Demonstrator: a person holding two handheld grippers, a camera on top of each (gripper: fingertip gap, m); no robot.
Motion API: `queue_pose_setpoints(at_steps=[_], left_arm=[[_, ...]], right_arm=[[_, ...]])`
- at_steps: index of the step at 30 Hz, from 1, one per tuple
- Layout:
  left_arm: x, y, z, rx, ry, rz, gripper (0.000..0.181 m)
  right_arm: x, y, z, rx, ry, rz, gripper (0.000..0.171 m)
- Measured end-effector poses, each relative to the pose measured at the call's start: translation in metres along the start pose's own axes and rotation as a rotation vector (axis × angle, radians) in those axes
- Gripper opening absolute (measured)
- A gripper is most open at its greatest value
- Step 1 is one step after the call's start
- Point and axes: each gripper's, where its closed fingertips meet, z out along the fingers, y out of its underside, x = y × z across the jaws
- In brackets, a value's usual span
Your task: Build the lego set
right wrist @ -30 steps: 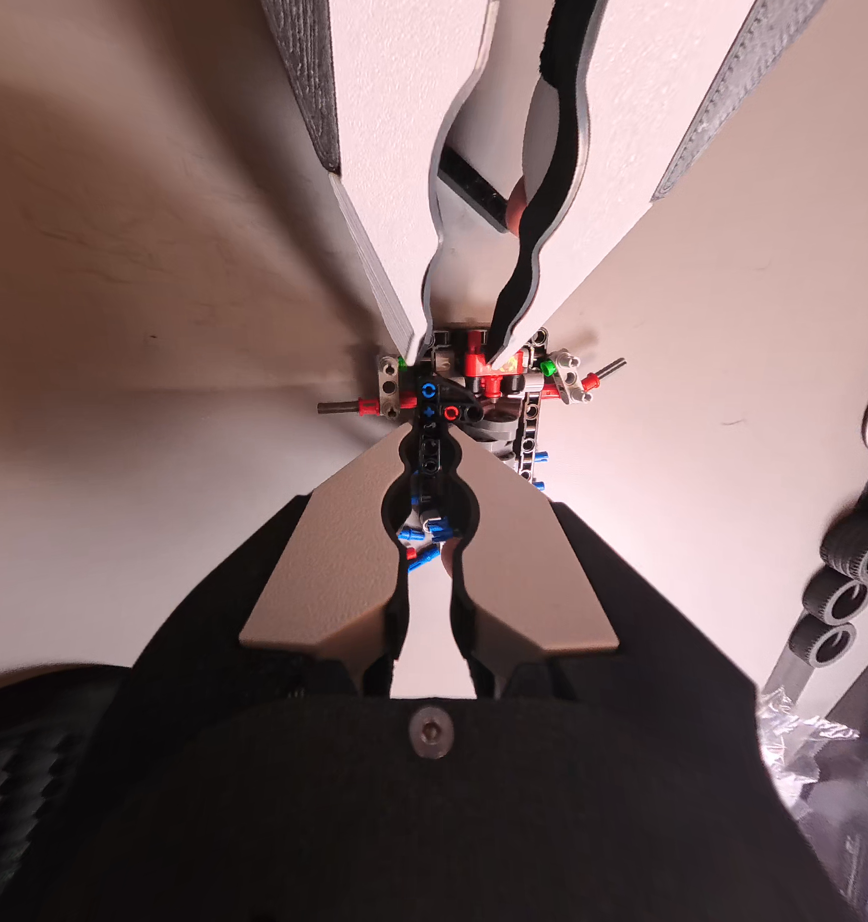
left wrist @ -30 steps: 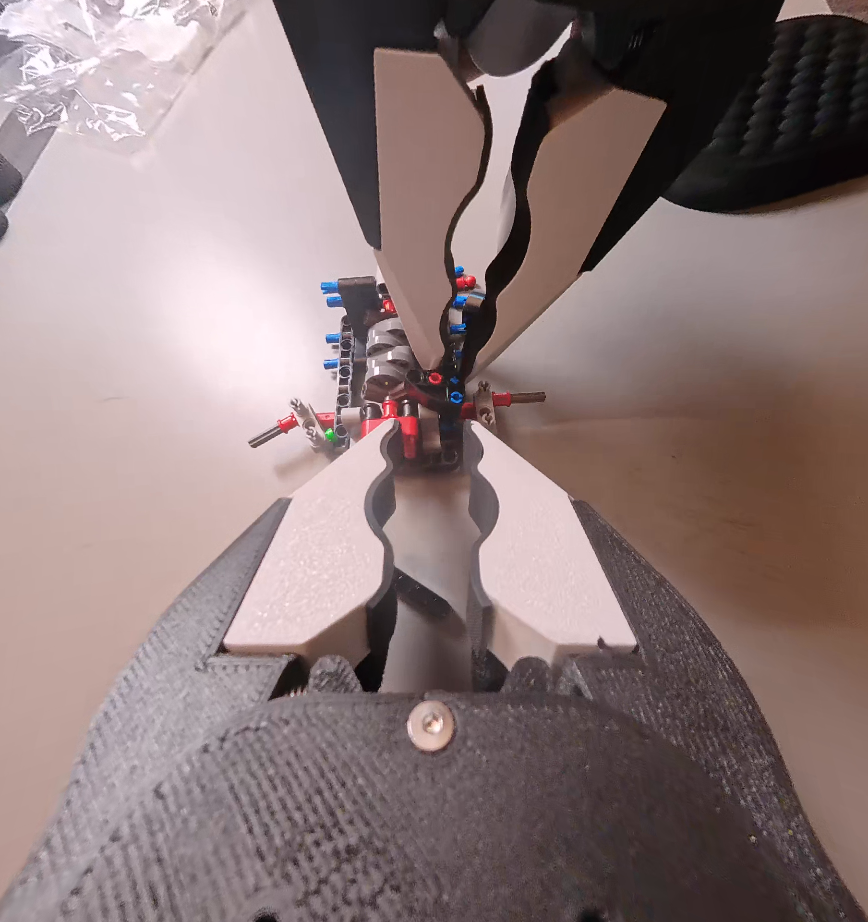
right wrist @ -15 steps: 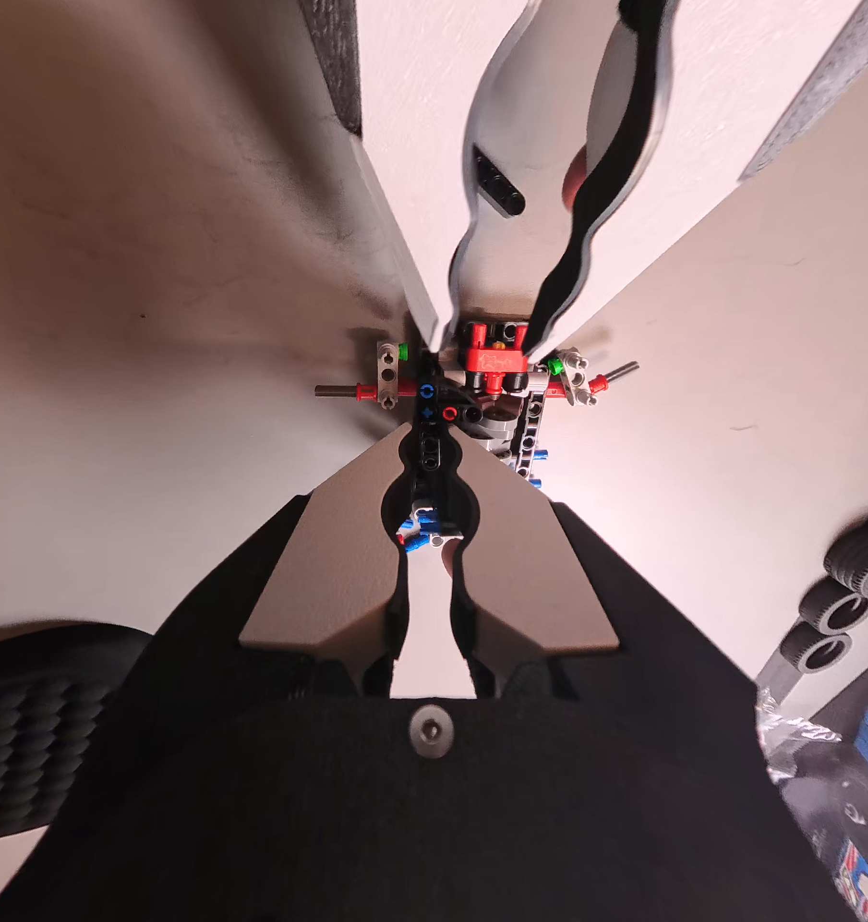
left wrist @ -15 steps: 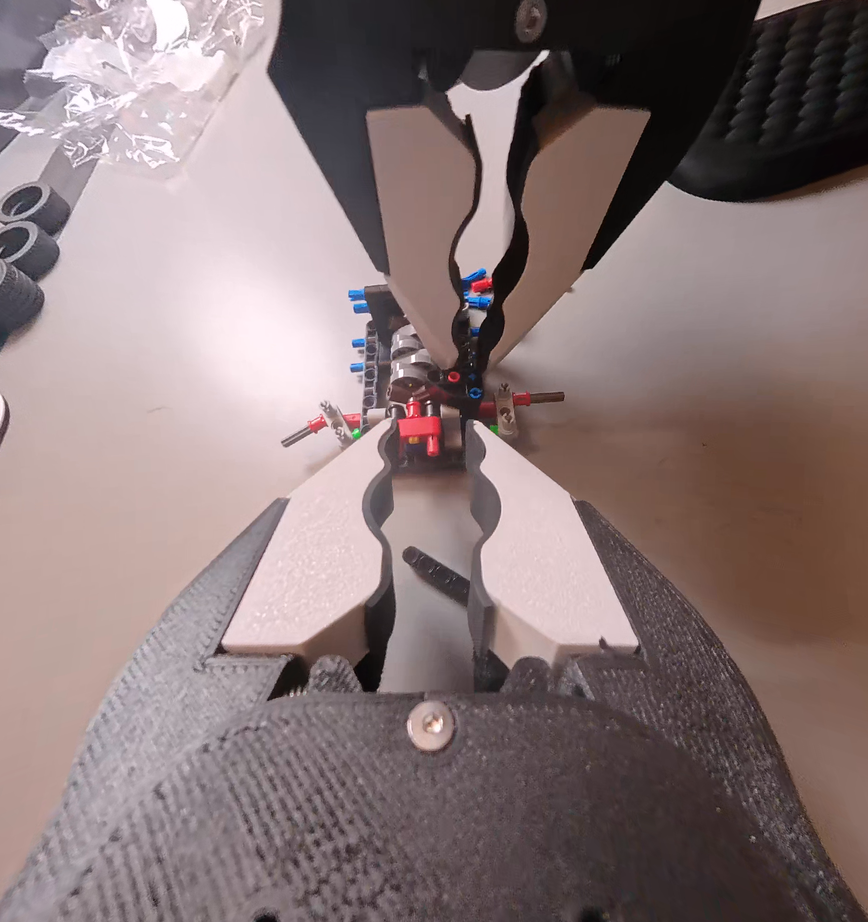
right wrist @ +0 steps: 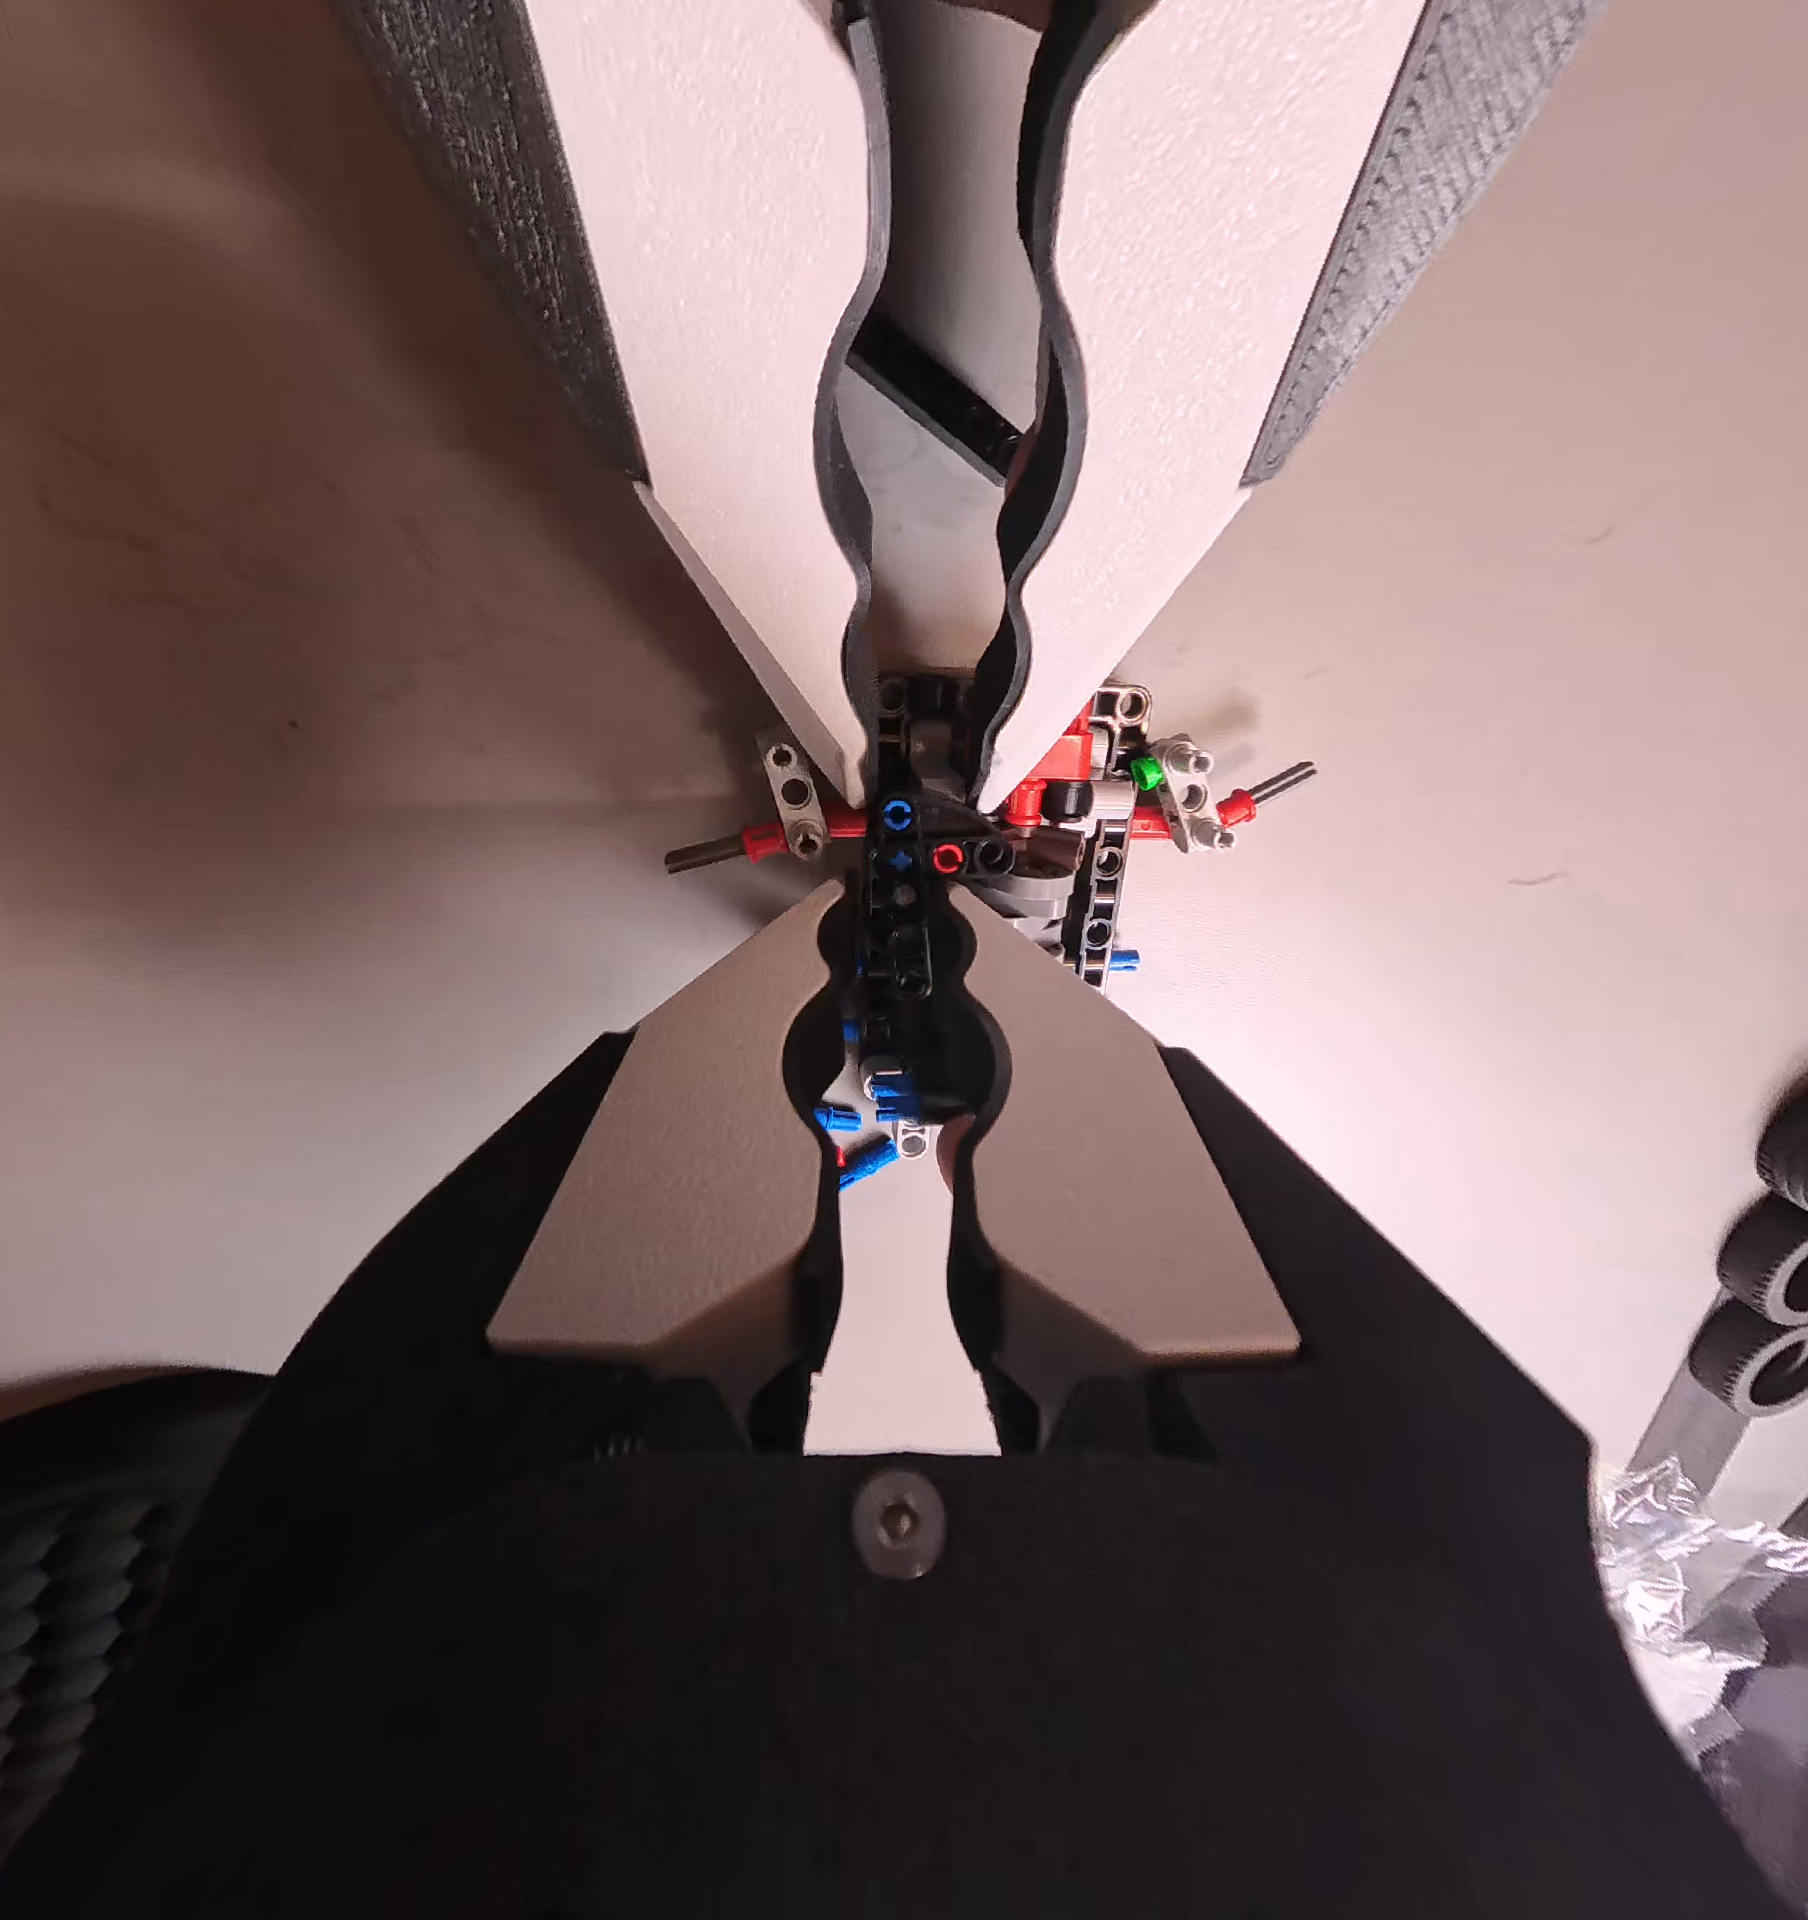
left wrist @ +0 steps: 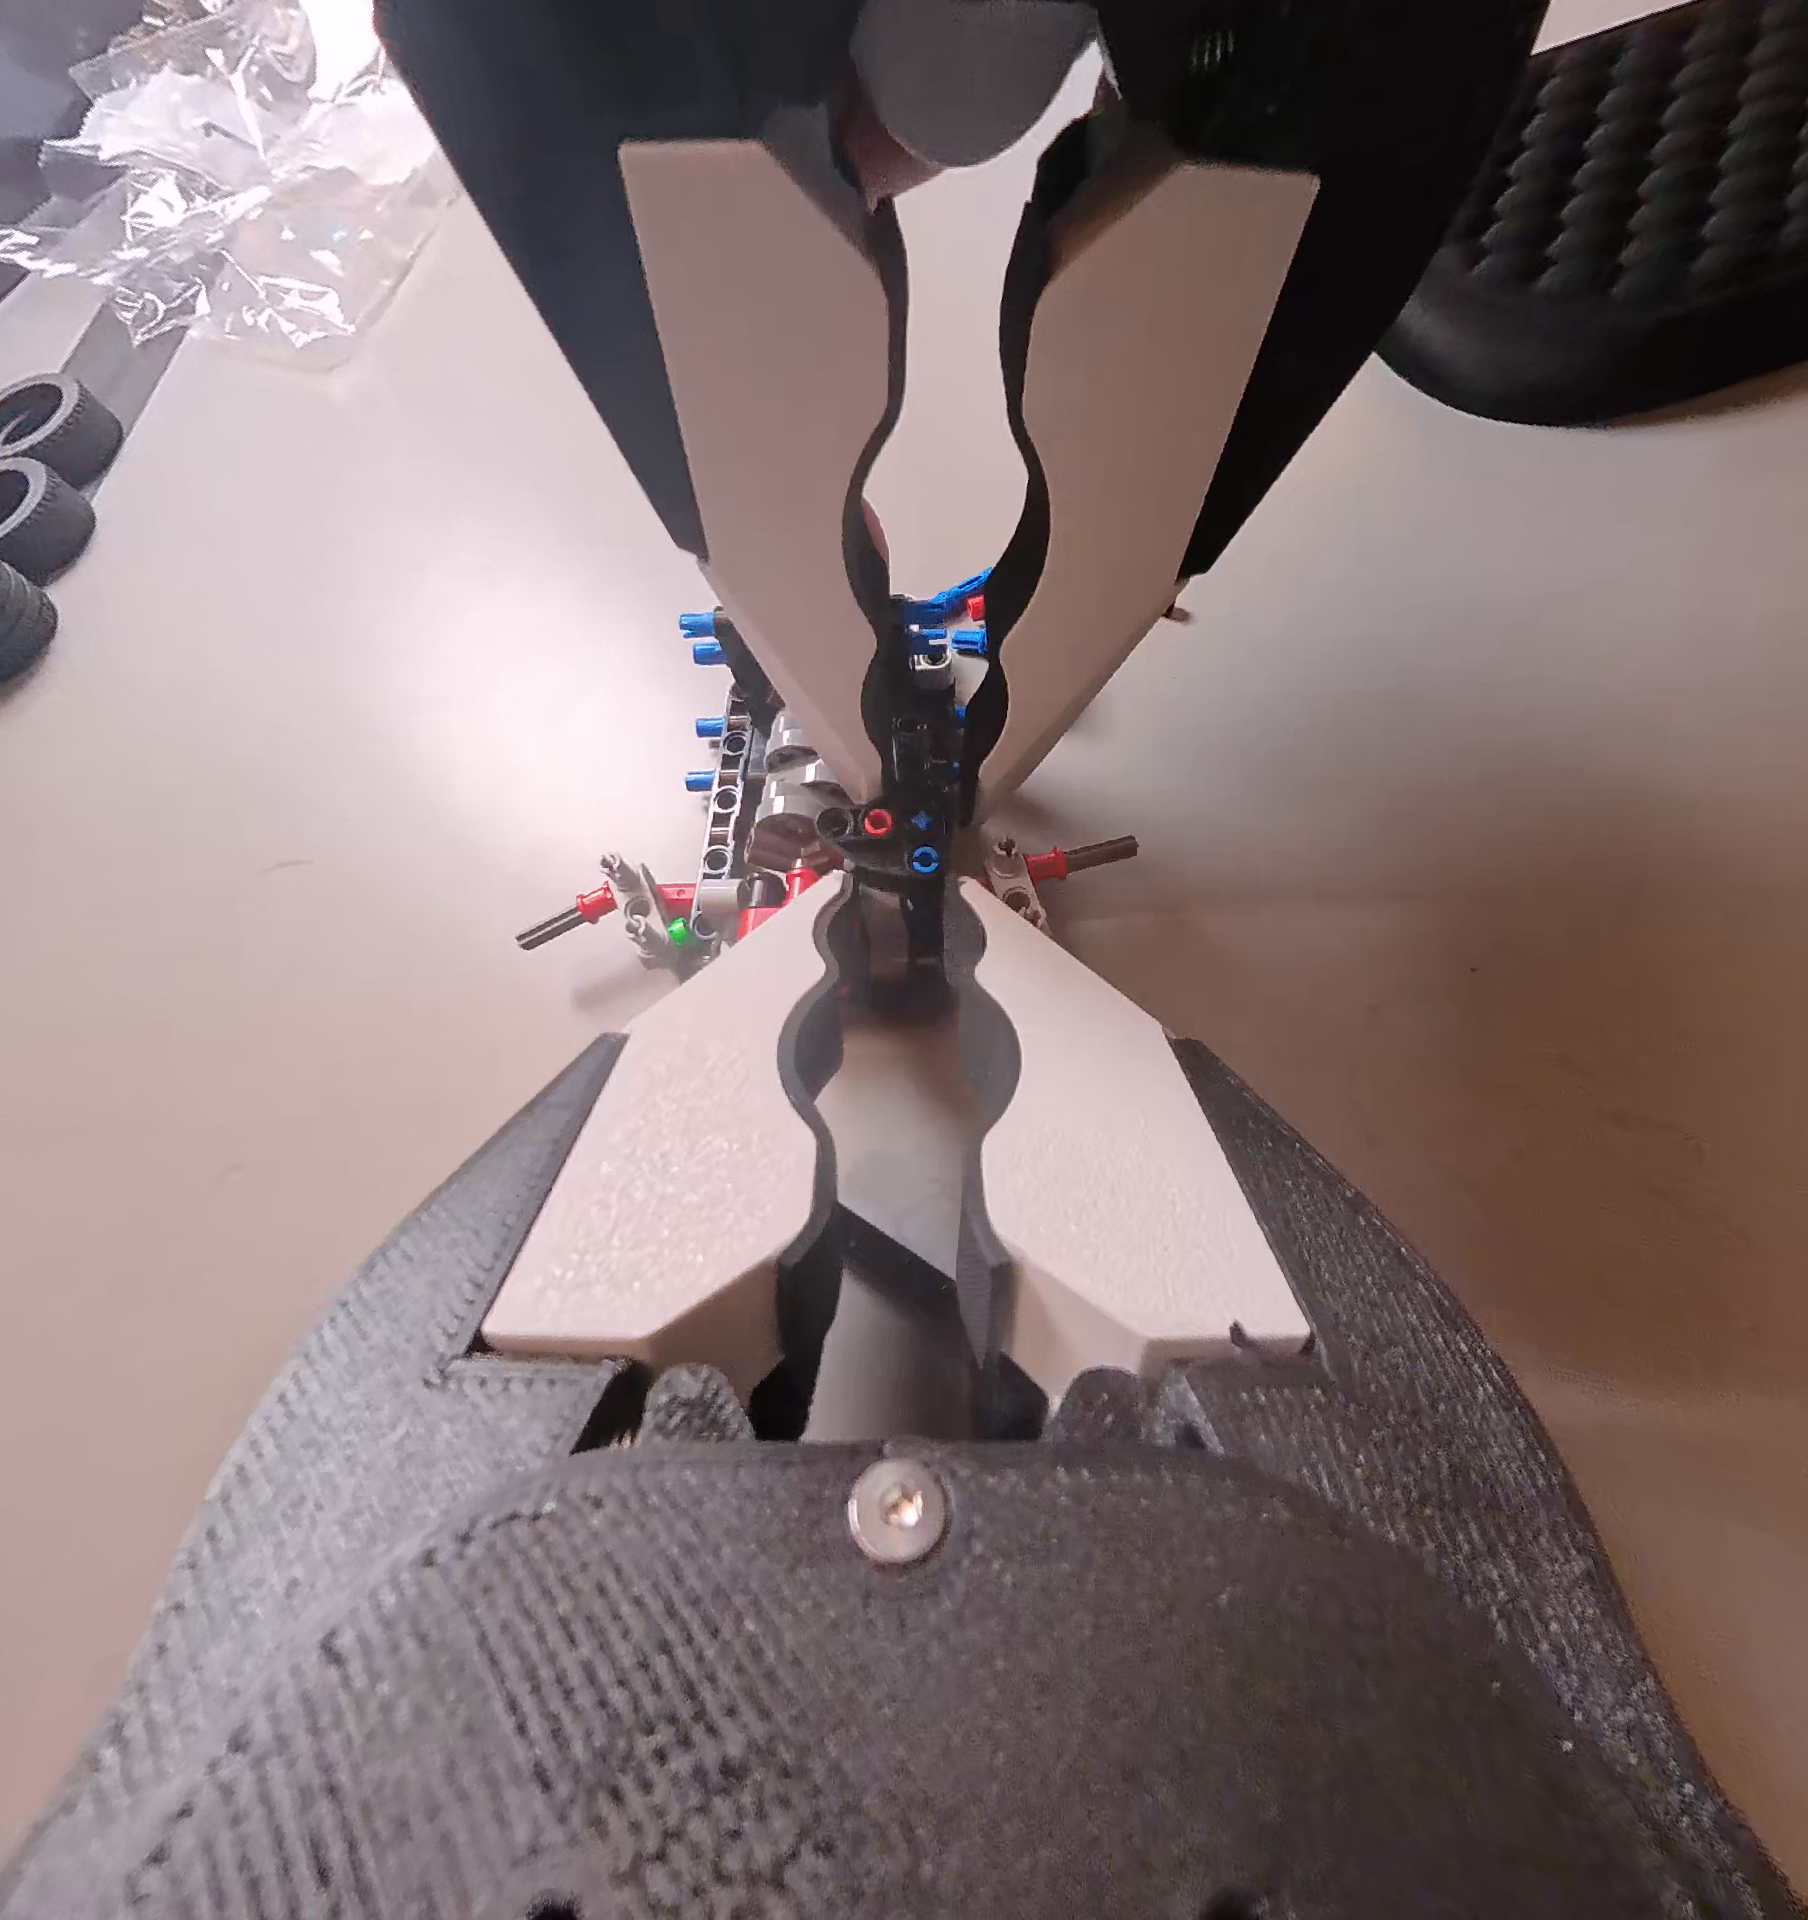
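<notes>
Left tongs (left wrist: 898, 914) pinch the near end of the Technic chassis (left wrist: 858, 831); right tongs (right wrist: 905, 914) clamp its black beam (right wrist: 900, 935) from the opposite end. The chassis, flat on the surface (left wrist: 360, 623), runs lengthwise tip to tip, equally near both.

Crumpled clear plastic wrap (left wrist: 225, 208) lies near the far left edge of the pale table (left wrist: 360, 623). A black mesh chair (left wrist: 1658, 208) sits just past the far right edge.
</notes>
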Motion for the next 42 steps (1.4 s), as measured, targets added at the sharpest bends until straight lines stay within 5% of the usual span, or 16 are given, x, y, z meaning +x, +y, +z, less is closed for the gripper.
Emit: queue_pose_setpoints(at_steps=[19, 27, 42], left_arm=[[-0.003, 0.000, 0.000, 0.005, -0.077, 0.016, 0.000], [-0.006, -0.008, -0.002, 0.042, -0.084, 0.028, 0.021], [-0.013, -0.007, 0.002, 0.022, -0.118, 0.016, 0.015]], right_arm=[[0.006, 0.005, 0.001, 0.001, 0.074, 0.029, 0.005], [0.008, 0.003, 0.000, 0.009, 0.040, 0.053, 0.004], [0.009, 0.003, -0.001, 0.009, 0.061, 0.068, 0.012]])
